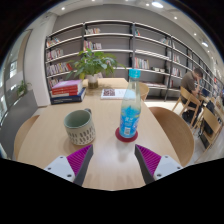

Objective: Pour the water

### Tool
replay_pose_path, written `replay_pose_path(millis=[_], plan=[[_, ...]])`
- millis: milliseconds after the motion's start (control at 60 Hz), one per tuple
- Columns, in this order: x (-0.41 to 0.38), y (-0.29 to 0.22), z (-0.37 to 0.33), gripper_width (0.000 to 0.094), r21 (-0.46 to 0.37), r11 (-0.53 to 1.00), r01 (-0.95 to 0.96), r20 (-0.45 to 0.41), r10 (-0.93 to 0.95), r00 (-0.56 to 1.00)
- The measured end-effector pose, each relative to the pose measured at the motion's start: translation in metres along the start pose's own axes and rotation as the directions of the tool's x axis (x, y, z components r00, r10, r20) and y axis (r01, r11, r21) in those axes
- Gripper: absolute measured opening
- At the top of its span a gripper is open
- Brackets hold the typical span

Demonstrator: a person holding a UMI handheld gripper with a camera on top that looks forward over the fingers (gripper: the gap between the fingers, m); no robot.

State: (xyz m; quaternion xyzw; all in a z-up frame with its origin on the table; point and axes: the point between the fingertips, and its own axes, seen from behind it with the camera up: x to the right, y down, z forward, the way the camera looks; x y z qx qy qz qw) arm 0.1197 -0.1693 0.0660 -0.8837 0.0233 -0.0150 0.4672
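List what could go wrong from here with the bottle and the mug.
1. The water bottle is tall and narrow and stands on a small red coaster; a nudge from a finger of the open gripper could tip it.
2. The bottle sits ahead of the fingers and slightly toward one side, so an off-centre grasp may slip.
3. The mug stands close beside the bottle, so the approach could bump it.

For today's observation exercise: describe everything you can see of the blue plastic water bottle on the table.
The blue translucent plastic water bottle stands upright on a small red coaster on the round wooden table. It has a light blue cap and a label with pale print around its middle. It stands to the right of the grey-green mug, just ahead of the gripper, whose open jaws touch nothing.
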Motion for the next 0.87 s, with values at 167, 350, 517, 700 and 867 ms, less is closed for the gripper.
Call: replay_pose_path(millis=[167, 350, 517, 700, 867], plan=[[-0.053, -0.025, -0.048, 0.0858, 0.006, 0.999, -0.035, 0.044, 0.034, 0.998], [-0.089, -0.066, -0.087, 0.0866, 0.043, 0.998, -0.045, 0.061, 0.042, 0.997], [-0.099, -0.087, -0.111, 0.0865, 0.078, 0.997, -0.011, 0.055, 0.006, 0.998], [-0.104, -0.089, -0.125, 0.0858, 0.070, 0.997, 0.006, 0.047, -0.010, 0.999], [-0.104, -0.087, -0.127, 0.0864, 0.060, 0.998, 0.007, 0.038, -0.009, 0.999]])
